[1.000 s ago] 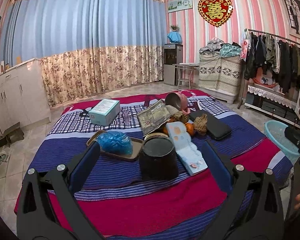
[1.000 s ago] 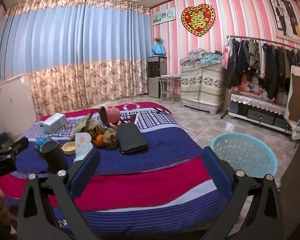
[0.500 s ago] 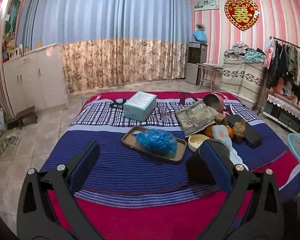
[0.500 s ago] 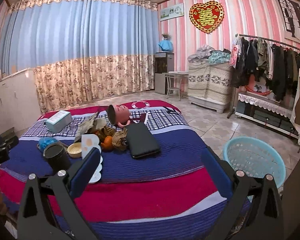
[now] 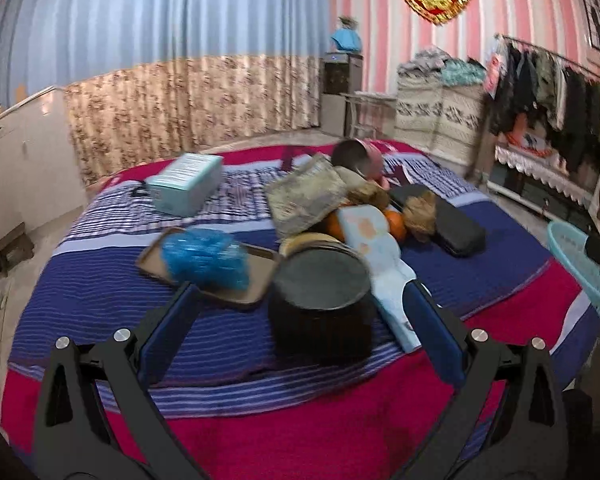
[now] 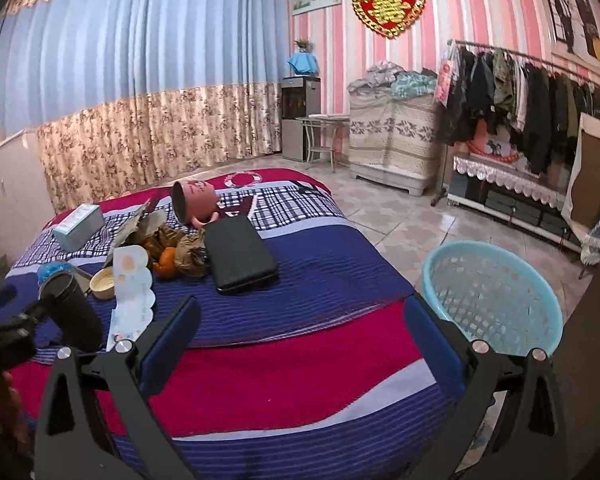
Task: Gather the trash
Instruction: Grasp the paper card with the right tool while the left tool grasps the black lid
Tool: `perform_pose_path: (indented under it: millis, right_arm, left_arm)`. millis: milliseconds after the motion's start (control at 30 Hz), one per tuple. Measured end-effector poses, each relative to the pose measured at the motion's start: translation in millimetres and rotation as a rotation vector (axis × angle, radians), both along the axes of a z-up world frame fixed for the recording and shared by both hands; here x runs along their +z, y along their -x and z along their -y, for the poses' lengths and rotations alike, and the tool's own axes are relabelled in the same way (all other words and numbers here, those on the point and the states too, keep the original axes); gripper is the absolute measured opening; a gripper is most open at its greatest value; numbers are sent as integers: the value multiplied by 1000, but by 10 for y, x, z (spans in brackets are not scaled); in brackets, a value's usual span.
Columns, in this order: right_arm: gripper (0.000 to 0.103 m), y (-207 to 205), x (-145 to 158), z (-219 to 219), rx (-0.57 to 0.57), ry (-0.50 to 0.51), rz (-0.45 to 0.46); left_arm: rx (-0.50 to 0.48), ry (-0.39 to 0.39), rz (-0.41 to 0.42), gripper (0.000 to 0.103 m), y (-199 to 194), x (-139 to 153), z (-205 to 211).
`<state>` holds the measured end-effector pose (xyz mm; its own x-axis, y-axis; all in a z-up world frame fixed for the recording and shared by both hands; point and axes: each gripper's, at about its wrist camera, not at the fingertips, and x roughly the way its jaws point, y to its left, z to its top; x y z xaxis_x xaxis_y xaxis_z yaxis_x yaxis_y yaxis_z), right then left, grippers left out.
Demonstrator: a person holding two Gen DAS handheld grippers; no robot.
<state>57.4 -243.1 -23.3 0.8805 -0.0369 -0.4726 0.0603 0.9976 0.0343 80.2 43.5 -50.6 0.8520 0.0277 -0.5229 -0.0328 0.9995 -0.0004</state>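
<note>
A striped bed point(image 5: 100, 300) holds a pile of items. A crumpled blue plastic bag point(image 5: 202, 258) lies on a brown tray point(image 5: 244, 296). Brown crumpled paper point(image 5: 420, 214), oranges point(image 5: 396, 222) and an old newspaper point(image 5: 306, 196) lie mid-bed. A black cylindrical can point(image 5: 320, 308) stands just ahead of my open, empty left gripper point(image 5: 300, 332). My right gripper point(image 6: 300, 340) is open and empty over the bed's near right corner. A light blue mesh basket point(image 6: 492, 292) stands on the floor to its right.
A teal box point(image 5: 186, 182), a pink pot point(image 6: 194, 202) on its side, a black case point(image 6: 238, 254), a small bowl point(image 6: 104, 282) and a pale blue card point(image 6: 132, 280) also lie on the bed. A clothes rack point(image 6: 520, 92) stands at the right wall.
The left gripper has swung back right and closer, so the black can is now centred between its fingers. The right gripper has shifted slightly; the basket looks nearer.
</note>
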Motion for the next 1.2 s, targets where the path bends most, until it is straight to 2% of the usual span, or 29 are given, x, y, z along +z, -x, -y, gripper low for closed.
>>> perform_pose_path:
  millis: [200,300,333,367,433,533,667,833,900,1033,1200]
  right_arm:
    - [99,-60,-55,119,-30,-30,-45]
    - [99,-82,-66,90,-39,-8,-55]
    - [99,-86,-73,65,-34,2,-57]
    - [99,-92,-78,26,-23,11,-61]
    - [99,-106,-83,-44,7,15,-71]
    - [99,-126,-85,-210,73,26,-79]
    - [99,-220,-62,-531,147,75,-75]
    - [99,-438,-90,-945,271,50,-114]
    - [99,-561,-157,-1164,296,61,-145]
    - [99,-768,-384,-1497,333,87,-212]
    - [96,-947,-655,-1705,373,111,-296]
  left_arm:
    - [-17,-22,-46,98,-260,-138,81]
    - [-26,-1,-64,97,-312,-155,20]
    - [-32,9,-67,90,-307,-157,1]
    - [-42,11,-76,77,-316,-158,-10]
    - [-69,20,-104,66,-314,-165,-33]
    - [-66,43,-97,66,-235,-116,-119]
    - [-39,40,-54,66,-65,88,-304]
    - [29,-15,-15,66,63,247,-626]
    - [58,-32,-18,66,84,246,-762]
    - [106,-16,-34,66,86,223,-1007]
    - [132,-5,-39,66,64,212,-1172]
